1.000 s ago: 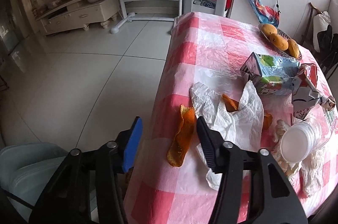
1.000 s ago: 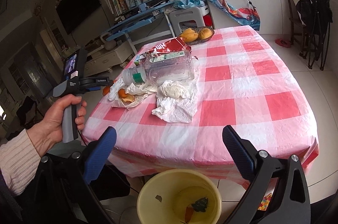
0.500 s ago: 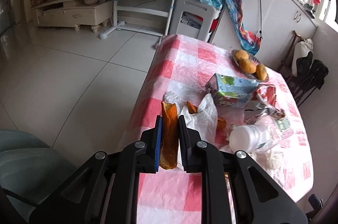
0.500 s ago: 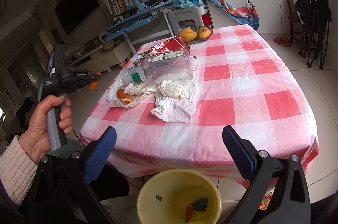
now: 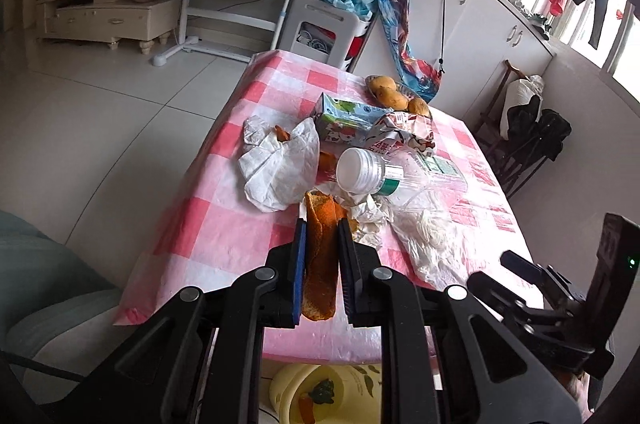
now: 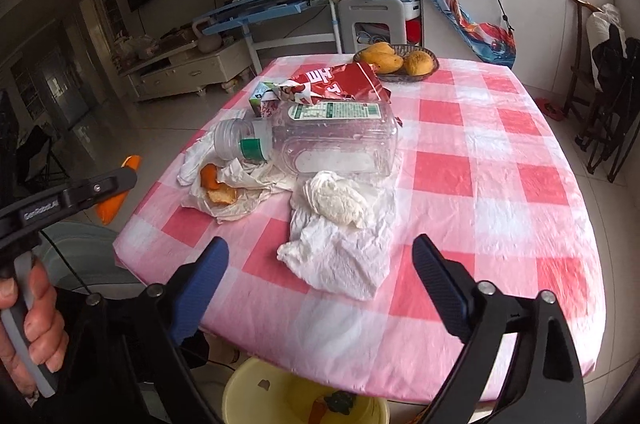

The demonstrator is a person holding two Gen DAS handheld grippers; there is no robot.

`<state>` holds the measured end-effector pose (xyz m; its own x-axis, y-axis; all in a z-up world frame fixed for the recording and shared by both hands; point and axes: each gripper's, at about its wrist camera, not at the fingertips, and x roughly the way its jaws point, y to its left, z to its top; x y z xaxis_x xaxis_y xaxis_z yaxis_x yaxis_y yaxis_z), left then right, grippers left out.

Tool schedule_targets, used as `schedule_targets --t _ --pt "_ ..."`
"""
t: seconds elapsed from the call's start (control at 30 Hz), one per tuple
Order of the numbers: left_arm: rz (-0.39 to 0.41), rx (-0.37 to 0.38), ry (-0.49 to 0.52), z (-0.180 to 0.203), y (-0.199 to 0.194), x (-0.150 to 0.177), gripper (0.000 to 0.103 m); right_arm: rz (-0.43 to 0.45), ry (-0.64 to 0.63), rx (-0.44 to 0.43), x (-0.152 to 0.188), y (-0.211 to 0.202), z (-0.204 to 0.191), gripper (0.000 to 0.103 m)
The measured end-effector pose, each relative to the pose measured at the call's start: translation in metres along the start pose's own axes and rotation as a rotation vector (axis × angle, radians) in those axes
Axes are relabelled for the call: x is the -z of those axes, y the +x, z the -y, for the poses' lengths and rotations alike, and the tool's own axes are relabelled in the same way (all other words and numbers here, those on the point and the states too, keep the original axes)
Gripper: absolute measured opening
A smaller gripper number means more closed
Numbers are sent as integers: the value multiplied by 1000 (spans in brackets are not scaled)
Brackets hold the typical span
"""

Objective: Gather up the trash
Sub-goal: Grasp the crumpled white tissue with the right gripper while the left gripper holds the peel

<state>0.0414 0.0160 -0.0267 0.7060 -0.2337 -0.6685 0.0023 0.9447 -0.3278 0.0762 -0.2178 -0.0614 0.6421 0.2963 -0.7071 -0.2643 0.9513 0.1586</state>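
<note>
I see a dark wicker basket point(image 6: 416, 74) of yellow mangoes point(image 6: 382, 60) at the far edge of my pink-and-white checked tablecloth point(image 6: 500, 208), a blue desk point(image 6: 256, 12) beyond.

Looked down over a table point(image 6: 460, 128) in a pink-and-white checked cloth. Right gripper point(image 6: 320, 288) filled the lower frame, blue pads wide apart and closing, nothing between them, above a crumpled white tissue point(image 6: 344, 244). Centre frame held a clear plastic bottle point(image 6: 320, 140) on its side, a red wrapper point(image 6: 340, 84) behind it, orange peel point(image 6: 218, 186) on white paper to its left. Bowl of mangoes point(image 6: 396, 62) at upper centre. Left gripper point(image 6: 116, 184) at left edge, clamped on an orange peel strip point(image 6: 118, 198), gripped by a hand point(image 6: 28, 328). Yellow bin point(image 6: 256, 392) at bottom.
</note>
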Motion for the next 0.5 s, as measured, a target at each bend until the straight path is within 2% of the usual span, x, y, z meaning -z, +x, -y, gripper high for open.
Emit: schedule_targets --t 0.03,0.23,0.4,0.47,0.5 --pt "2 7 -1 1 0 -1 15 -9 -14 -3 -4 6 -2 71" --pt "7 33 -15 -1 0 -4 15 -51 -66 20 -20 37 -4 51" --pt "4 47 -22 -1 1 -6 15 -85 -58 51 -21 55 4 49" --pt "-1 52 -24 0 2 -7 15 -96 -50 51 -19 59 8 44" --pt "-2 54 -23 0 3 -7 15 -101 -43 41 -18 61 10 37"
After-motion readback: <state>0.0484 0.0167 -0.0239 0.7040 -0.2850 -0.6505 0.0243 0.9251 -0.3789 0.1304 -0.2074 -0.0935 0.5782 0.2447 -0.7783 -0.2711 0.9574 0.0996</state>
